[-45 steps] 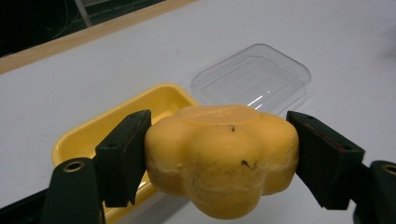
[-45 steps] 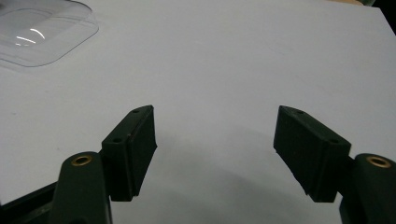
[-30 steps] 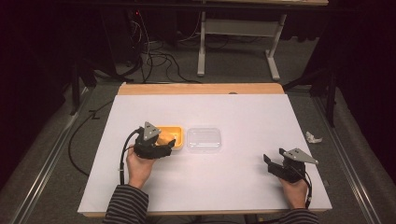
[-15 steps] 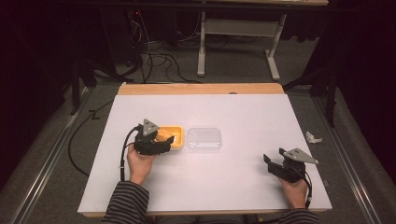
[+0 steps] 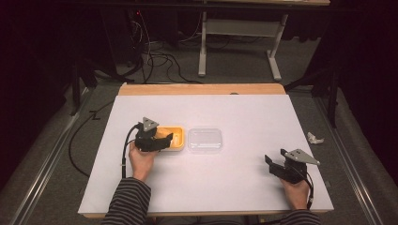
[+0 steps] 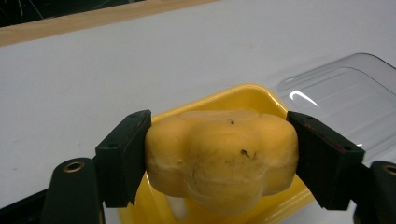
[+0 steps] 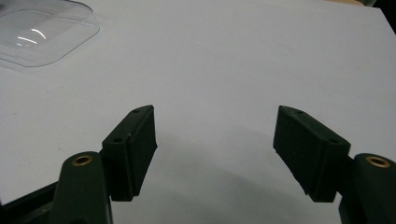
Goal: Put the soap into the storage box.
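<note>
Pinching the yellow sponge (image 6: 222,158) over its yellow tray (image 6: 243,100), my left gripper (image 6: 219,154) could've squished it loose; right gripper (image 7: 215,154) sat spread.

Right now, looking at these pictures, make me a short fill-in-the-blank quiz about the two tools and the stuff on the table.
1. The left tool is shut on a lumpy ____ foam piece.
2. That piece is held just over the yellow ____.
3. Beside it on the white table lies a clear plastic ____.
4. The right tool holds nothing; its jaws stand ____.

Missing words: yellow; tray; lid; open
</note>
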The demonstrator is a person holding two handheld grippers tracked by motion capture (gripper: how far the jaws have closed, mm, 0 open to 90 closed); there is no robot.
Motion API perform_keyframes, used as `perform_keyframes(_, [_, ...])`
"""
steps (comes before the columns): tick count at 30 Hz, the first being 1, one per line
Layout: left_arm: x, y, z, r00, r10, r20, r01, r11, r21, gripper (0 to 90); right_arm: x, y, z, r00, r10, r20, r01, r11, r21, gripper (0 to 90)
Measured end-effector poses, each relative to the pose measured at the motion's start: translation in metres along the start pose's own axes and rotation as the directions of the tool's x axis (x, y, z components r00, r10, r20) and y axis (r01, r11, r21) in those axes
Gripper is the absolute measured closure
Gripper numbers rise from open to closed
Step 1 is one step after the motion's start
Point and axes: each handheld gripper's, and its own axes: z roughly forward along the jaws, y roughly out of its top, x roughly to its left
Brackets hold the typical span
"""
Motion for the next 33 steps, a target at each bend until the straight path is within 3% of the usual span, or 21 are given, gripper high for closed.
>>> perform_keyframes(11, [0.001,-0.005,0.017,0.9999,-0.003,-0.015,0.003,0.9998,0.019,25.7,0.0,0.0,0.0,1.0,-0.001,0.002,0.001,1.0,0.0,30.4])
perform_keyframes(26, [0.001,-0.009,0.02,0.9999,0.005,-0.016,-0.004,0.9986,0.053,25.6,0.001,0.0,0.0,1.0,-0.004,0.003,0.004,1.0,0.001,30.4])
perform_keyframes(33, [0.004,-0.014,0.022,0.9997,0.014,-0.018,-0.011,0.9933,0.115,25.5,0.001,0.0,0.0,1.0,-0.005,0.004,0.005,1.0,0.001,30.2])
